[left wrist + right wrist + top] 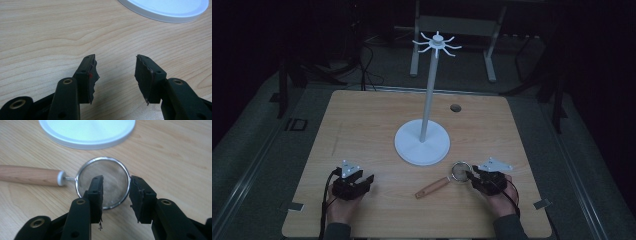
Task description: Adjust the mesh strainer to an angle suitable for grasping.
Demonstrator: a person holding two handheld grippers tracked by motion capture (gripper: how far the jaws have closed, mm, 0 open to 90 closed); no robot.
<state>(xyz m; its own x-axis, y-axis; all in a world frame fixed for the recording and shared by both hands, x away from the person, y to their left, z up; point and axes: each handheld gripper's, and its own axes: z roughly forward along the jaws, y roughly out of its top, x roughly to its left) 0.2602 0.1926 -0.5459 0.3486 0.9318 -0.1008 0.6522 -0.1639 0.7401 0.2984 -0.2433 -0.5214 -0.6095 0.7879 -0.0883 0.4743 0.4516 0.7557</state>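
Wooden surface (362, 125) carries white hook stand (422, 145) at centre. We see wood-handled mesh strainer (105, 182) lying just beside stand base, right claw (116, 186) apart, straddling strainer rim. Left claw (115, 68) apart over bare wood.

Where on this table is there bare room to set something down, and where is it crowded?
Bare wood lies left of the stand's base above the left hand-held gripper, and at the back right past the hole. It is crowded at front right, where the strainer lies by the right hand-held gripper.
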